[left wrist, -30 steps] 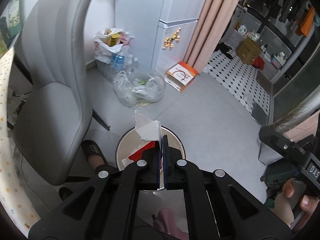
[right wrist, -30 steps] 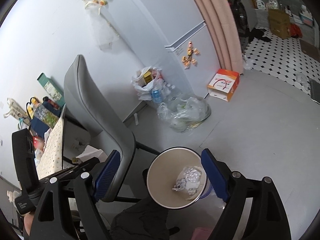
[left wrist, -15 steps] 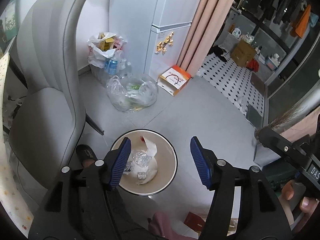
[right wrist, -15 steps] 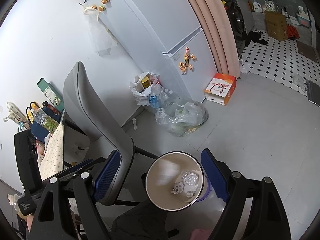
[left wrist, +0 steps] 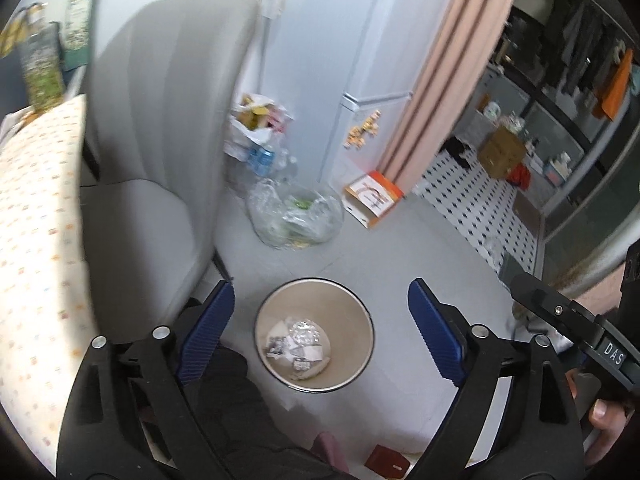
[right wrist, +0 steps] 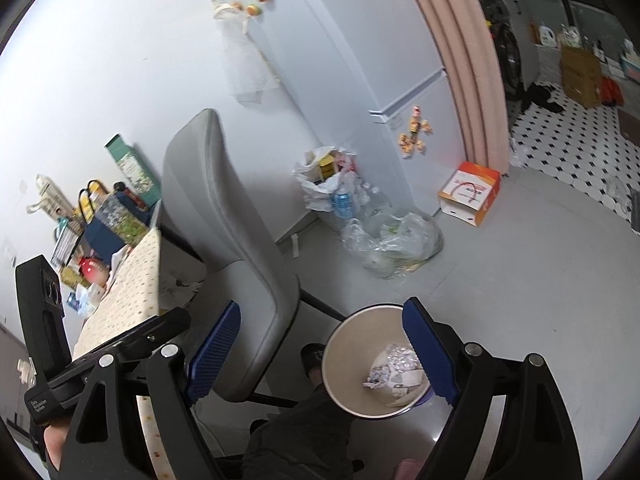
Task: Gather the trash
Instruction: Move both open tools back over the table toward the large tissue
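The left gripper, jaws opening with nothing between them, hangs directly above the bin, crumpled trash lying below it. The right gripper, jaws apart and empty, has the bin below its right finger.

Open bin, chair beside

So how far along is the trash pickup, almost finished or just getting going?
Some is done: crumpled paper and foil lie in the bin. Nothing is in hand: the left gripper, its fingers opening, and the right gripper hold nothing over the bin. Possibly left: a red box on the floor near the bin. Whether the clear bag by the fridge counts, I cannot tell.
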Available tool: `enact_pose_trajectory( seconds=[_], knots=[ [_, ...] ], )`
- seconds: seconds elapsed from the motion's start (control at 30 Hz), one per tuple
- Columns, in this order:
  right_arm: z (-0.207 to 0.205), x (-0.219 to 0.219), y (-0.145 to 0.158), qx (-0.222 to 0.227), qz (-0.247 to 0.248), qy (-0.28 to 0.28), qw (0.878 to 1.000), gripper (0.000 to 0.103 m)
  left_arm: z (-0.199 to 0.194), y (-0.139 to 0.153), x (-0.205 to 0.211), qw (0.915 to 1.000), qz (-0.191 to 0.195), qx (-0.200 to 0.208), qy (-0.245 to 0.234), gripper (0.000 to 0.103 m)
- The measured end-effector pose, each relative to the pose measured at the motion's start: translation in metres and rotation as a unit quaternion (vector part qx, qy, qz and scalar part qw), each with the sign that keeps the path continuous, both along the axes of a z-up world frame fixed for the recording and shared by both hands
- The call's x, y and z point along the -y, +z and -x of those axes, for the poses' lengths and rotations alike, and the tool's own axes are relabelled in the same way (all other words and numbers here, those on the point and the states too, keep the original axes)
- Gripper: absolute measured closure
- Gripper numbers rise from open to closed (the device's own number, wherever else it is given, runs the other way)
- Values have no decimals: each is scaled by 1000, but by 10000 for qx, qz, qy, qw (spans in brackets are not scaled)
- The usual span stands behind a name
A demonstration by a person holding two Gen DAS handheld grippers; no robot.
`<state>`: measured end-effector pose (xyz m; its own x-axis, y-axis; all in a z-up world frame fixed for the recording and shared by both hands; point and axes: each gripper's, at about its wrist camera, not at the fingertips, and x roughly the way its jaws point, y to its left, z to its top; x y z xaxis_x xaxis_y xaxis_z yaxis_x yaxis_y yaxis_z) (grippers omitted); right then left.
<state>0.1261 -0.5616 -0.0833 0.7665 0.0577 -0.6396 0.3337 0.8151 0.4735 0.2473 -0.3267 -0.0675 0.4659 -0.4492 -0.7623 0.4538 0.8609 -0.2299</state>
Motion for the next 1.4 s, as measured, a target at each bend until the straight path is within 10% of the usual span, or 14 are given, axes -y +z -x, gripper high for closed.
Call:
enact_pose_trajectory(
  seconds=[0.57,1.4],
  knots=[
    [-19,-125,46,338,309,1064,9933,7,37,55,-153,9899,225,653,1234,6],
    [-46,-291,53,334,486,2512,9661,7,97,34,-339,9631,380,711,2568,6]
  ],
)
